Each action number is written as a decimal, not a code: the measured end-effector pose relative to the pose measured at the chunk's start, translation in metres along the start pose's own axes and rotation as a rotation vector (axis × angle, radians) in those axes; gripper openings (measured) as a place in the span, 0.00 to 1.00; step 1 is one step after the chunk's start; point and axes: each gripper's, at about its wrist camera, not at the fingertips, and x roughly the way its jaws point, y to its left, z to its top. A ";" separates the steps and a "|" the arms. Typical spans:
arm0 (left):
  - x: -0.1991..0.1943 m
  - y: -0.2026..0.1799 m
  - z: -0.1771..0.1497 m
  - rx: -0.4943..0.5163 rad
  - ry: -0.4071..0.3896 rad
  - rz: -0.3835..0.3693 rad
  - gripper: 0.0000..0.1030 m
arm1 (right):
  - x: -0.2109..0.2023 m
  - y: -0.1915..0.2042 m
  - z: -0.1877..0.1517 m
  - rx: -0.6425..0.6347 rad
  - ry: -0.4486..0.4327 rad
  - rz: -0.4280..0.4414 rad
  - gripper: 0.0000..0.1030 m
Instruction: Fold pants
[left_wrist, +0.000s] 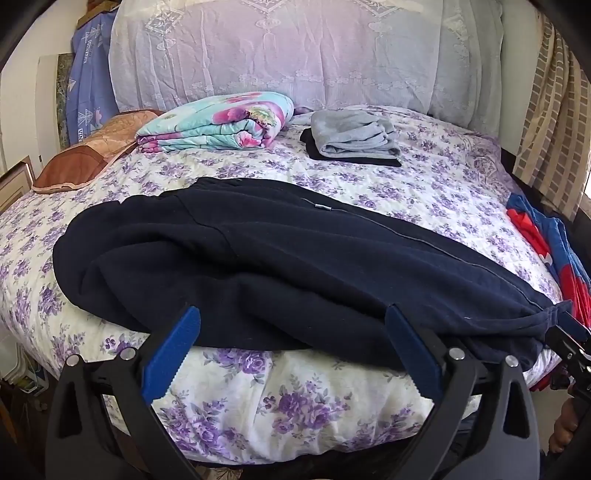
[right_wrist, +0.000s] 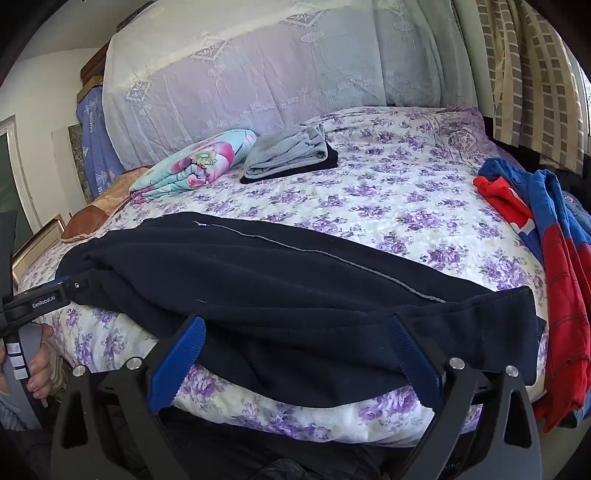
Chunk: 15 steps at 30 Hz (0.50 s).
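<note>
Dark navy pants (left_wrist: 258, 258) lie lengthwise across the near edge of the bed, folded leg over leg; they also show in the right wrist view (right_wrist: 295, 295). My left gripper (left_wrist: 293, 321) is open, its blue fingers spread at the near edge of the pants, not gripping. My right gripper (right_wrist: 295, 328) is open at the hem end of the pants, fingers either side of the cloth edge. The right gripper's tip shows at the far right of the left wrist view (left_wrist: 565, 339), touching the bunched hem. The left gripper's body shows at the left of the right wrist view (right_wrist: 44, 295).
The bed has a purple floral cover (left_wrist: 424, 192). A folded floral blanket (left_wrist: 218, 122) and folded grey and black clothes (left_wrist: 351, 140) lie at the back. A red and blue garment (right_wrist: 546, 258) lies at the right edge. A brown pillow (left_wrist: 81, 158) is at left.
</note>
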 end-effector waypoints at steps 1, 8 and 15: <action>0.000 0.000 0.001 0.000 0.002 0.000 0.95 | 0.000 0.000 0.000 0.000 0.000 0.000 0.96; 0.001 0.001 0.001 -0.006 0.005 0.004 0.95 | 0.001 0.000 -0.002 -0.002 0.004 0.002 0.96; 0.000 0.000 0.002 -0.006 0.008 0.005 0.95 | 0.001 0.000 -0.002 -0.001 0.005 0.003 0.96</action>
